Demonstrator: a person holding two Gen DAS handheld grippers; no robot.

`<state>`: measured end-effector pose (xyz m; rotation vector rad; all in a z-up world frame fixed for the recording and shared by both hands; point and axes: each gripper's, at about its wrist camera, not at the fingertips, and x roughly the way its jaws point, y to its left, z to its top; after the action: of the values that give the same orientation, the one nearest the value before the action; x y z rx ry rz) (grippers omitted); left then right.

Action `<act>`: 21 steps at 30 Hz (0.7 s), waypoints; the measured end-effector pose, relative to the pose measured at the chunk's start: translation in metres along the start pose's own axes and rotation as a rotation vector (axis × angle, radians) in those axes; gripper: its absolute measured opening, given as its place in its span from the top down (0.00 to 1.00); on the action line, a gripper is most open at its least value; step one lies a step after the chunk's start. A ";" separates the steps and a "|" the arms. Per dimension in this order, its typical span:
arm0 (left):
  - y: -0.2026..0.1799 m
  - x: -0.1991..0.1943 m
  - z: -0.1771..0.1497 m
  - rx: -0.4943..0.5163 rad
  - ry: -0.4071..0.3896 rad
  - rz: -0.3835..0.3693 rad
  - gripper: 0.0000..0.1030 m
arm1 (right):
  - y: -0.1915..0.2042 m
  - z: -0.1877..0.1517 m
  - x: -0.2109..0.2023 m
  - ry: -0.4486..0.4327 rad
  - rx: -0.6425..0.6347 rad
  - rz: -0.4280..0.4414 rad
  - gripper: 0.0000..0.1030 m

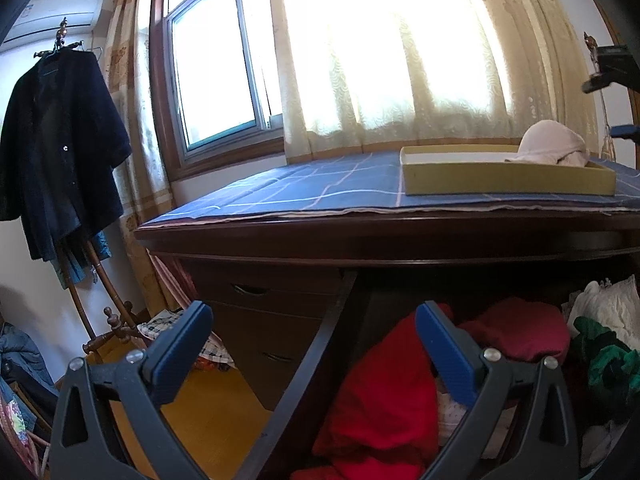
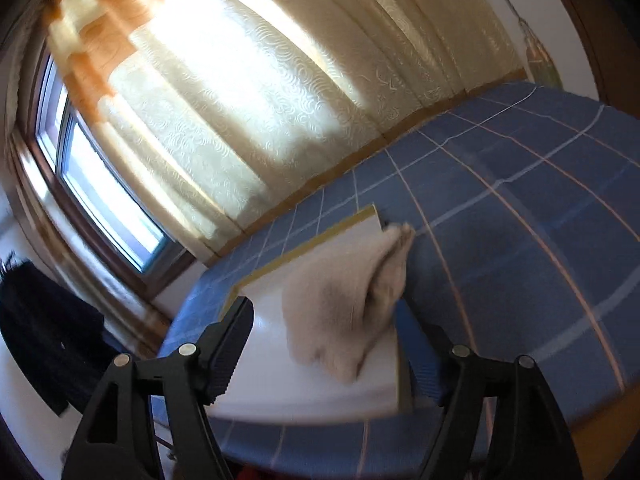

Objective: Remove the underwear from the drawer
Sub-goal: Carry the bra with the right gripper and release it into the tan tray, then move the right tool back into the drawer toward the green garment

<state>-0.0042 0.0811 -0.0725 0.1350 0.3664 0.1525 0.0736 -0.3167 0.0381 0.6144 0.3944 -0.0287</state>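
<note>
Fingers: left gripper [image 1: 314, 354] stood apart, empty, over the drawer [image 1: 460, 360] | right gripper [image 2: 326, 344] spread apart, pale underwear [image 2: 348, 300] lying loose between its tips in the tray [image 2: 280, 376] | hidden: drawer clothes cut off, right view blurred | writing: none readable

Your right tongs [image 2: 324, 344] stand with their jaws apart, nothing pressed between them. Just ahead, a pale beige piece of underwear [image 2: 344, 304] lies bunched in a shallow tray [image 2: 264, 376] with a white floor and a mustard-yellow rim; the cloth reaches the tray's far right corner. The tray sits on the tabletop, which is covered by a blue checked cloth [image 2: 520, 216]. Behind it hang sunlit cream curtains [image 2: 240, 92], with a window [image 2: 104, 208] to the left. The picture is blurred.
</note>
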 end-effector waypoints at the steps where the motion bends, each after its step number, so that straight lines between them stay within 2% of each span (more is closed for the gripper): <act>1: -0.001 -0.001 0.000 0.001 -0.006 0.006 0.00 | 0.003 -0.009 -0.005 0.006 -0.008 0.014 0.27; 4: -0.003 -0.002 0.000 0.017 -0.017 0.024 0.00 | 0.011 -0.048 -0.012 0.047 -0.059 0.042 0.27; 9: -0.006 0.002 0.002 0.033 0.010 0.042 0.00 | 0.014 -0.107 -0.017 0.091 -0.115 0.054 0.27; 11: -0.005 0.002 0.002 0.027 0.006 0.044 0.00 | 0.011 -0.122 -0.021 0.099 -0.126 0.053 0.27; 17: -0.005 0.002 0.002 0.026 0.003 0.049 0.00 | 0.005 -0.160 -0.026 0.106 -0.215 -0.022 0.27; 21: -0.005 0.002 0.001 0.028 0.003 0.048 0.00 | -0.001 -0.168 -0.021 0.123 -0.224 -0.051 0.27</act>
<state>-0.0014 0.0764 -0.0726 0.1711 0.3691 0.1946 -0.0054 -0.2242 -0.0796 0.3862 0.5244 0.0042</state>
